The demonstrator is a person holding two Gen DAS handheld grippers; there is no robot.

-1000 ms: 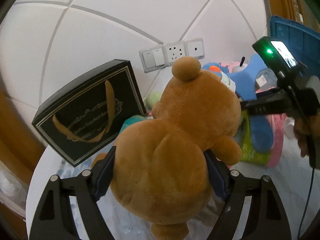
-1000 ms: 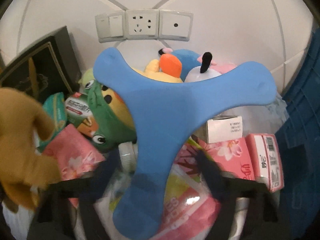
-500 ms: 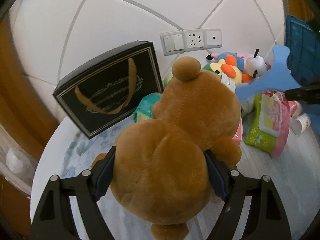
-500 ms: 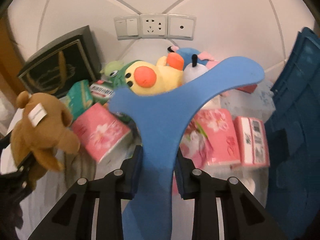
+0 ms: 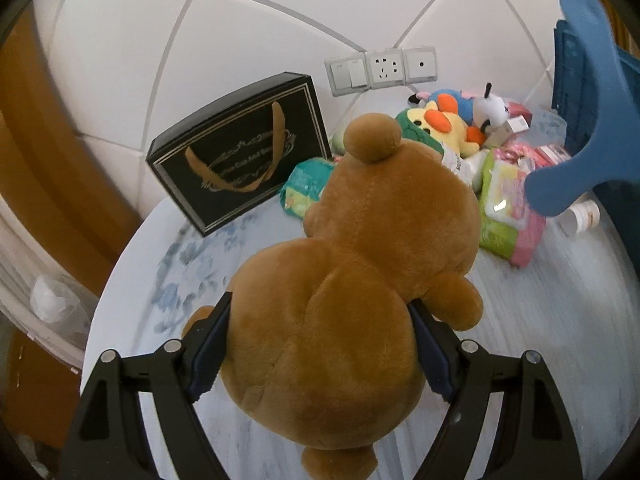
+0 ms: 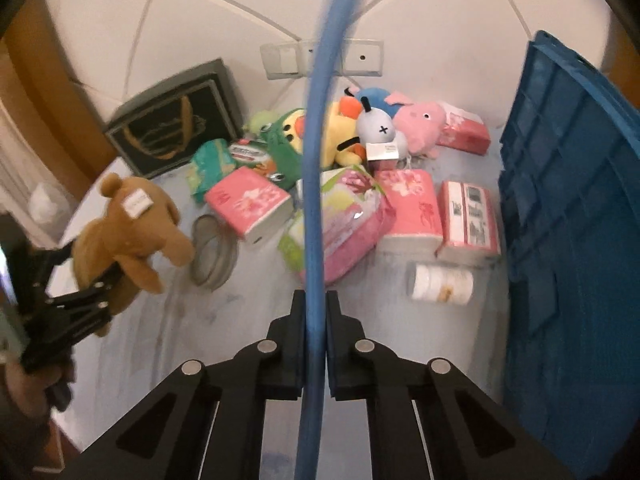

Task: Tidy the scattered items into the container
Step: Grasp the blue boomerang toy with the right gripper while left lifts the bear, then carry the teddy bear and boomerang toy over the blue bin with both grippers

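The blue crate (image 6: 572,220) stands at the right edge of the pale round table (image 6: 248,312), its ribbed wall rising above the clutter. Against the tiled wall at the back left leans a black gift bag (image 5: 240,148) with a gold ribbon handle.

The brown teddy bear (image 5: 352,280) is clamped around its body by the left gripper (image 5: 320,344), whose jaws are spread wide to fit it; the bear is held clear above the table, well to the left of the crate.

The right gripper (image 6: 316,320) is pinched nearly closed on a thin blue three-armed foam toy (image 6: 314,160), seen edge-on in its own view and raised just beside the crate in the left wrist view.

On the table between bag and crate lie plush toys, among them a yellow duck (image 5: 446,126) and a pink pig (image 6: 420,124), pink tissue packs (image 6: 412,204), a pink-and-green wipes pack (image 5: 508,208) and a small white bottle (image 6: 440,282) on its side.
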